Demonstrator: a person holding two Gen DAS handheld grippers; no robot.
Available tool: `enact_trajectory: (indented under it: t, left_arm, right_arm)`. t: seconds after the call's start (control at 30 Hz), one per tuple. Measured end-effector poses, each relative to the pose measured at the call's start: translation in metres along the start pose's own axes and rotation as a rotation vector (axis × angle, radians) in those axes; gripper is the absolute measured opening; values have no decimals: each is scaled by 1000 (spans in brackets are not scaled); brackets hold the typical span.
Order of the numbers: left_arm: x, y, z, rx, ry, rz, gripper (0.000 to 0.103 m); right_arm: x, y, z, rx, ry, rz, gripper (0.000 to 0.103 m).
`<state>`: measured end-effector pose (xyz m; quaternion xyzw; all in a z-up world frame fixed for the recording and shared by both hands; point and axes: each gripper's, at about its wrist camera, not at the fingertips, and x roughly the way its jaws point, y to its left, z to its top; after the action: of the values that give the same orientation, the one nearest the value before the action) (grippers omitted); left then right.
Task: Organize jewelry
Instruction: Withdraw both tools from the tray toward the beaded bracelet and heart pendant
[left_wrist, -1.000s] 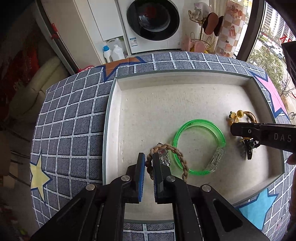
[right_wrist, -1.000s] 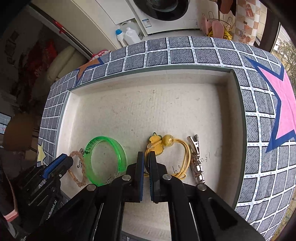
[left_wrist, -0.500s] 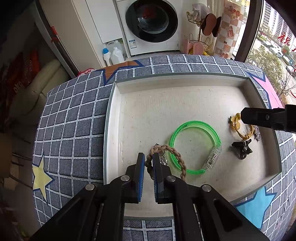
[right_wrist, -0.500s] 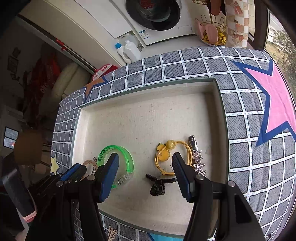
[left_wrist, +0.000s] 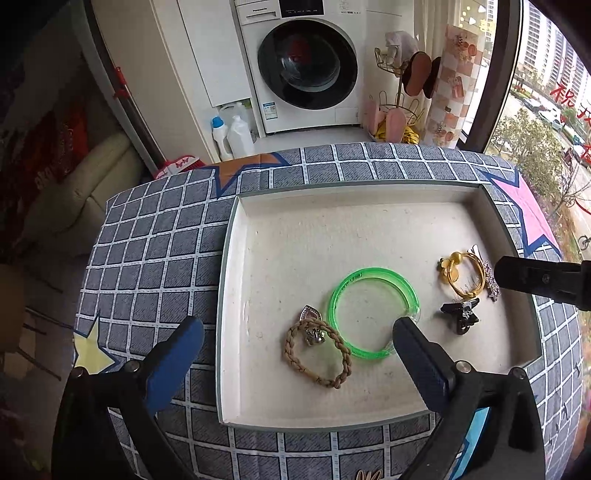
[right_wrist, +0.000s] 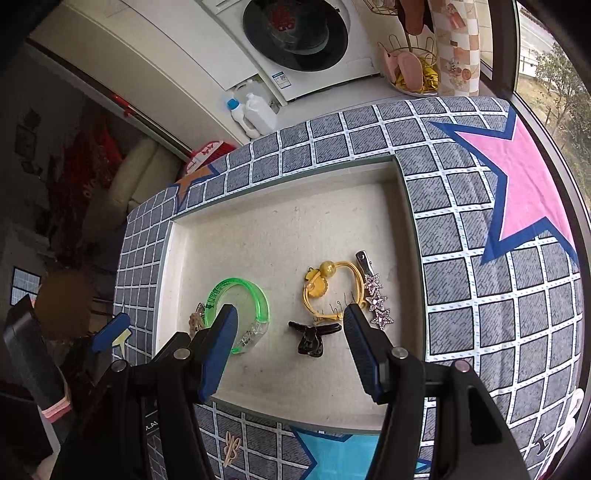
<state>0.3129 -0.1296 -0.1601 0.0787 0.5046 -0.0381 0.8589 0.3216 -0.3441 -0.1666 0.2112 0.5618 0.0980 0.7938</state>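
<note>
While both tools hang above the shallow cream tray (left_wrist: 236, 295), neither one holds anything. Left tool (left_wrist: 295, 343): jaws have just been opening and now stand spread wide, blue pads well apart, nothing pressed between them; the braided tan bracelet (left_wrist: 317, 354) lies flat on the tray floor below the gap, a small silver charm (left_wrist: 312, 325) at its upper edge. Right tool (right_wrist: 290, 328): jaws parted, having opened a moment earlier, empty; the black claw clip (right_wrist: 312, 338) lies on the tray floor beneath the gap.

Tray contents, left to right in the left wrist view: braided bracelet, green translucent bangle (left_wrist: 373, 310) touching or just beside the bracelet's right edge, black claw clip (left_wrist: 460, 314), yellow hair tie (left_wrist: 461, 275) with a round bead and flower piece, and a star-studded silver hair clip (right_wrist: 373, 291) just beside the hair tie on its right. All five lie loose in the near half of the tray; the far half shows only bare lining.

The tray sits on a tabletop covered by a grey checked cloth (left_wrist: 155, 258) with coloured stars. A pale hair pin (right_wrist: 231, 448) lies on the cloth outside the tray's near rim. Behind the tabletop: a white washing machine (left_wrist: 306, 66) and two detergent bottles (left_wrist: 232, 134) on the floor
</note>
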Motion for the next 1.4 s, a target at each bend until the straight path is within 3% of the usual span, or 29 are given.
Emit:
enact_trajectory:
  t: [0.1,0.23,0.53,0.9,1.13,1.4]
  left_arm:
    - [-8,3,-4,-5,-4,5,103]
    - [-19,14,-16,-20,-11,-2,103]
    - [-44,44,-74,-47,41,-24,103]
    - [-64,60,-164,-17,132,-54,103]
    - [-64,48,-193,36,157,-101,103]
    - [-49,34,-212,76,199,-120,103]
  right_arm:
    - [-4,1,-6,-1,2,-6,66]
    - [-13,1,-19,-3,-2,-2,82]
    - [-28,10,-62,-14,23,-14,82]
    - [-25,20,-146,-28,123,-84,82]
    - [-16,28,-194,-46,186,-143,82]
    - [-7,25,-217,-8,215,-202,82]
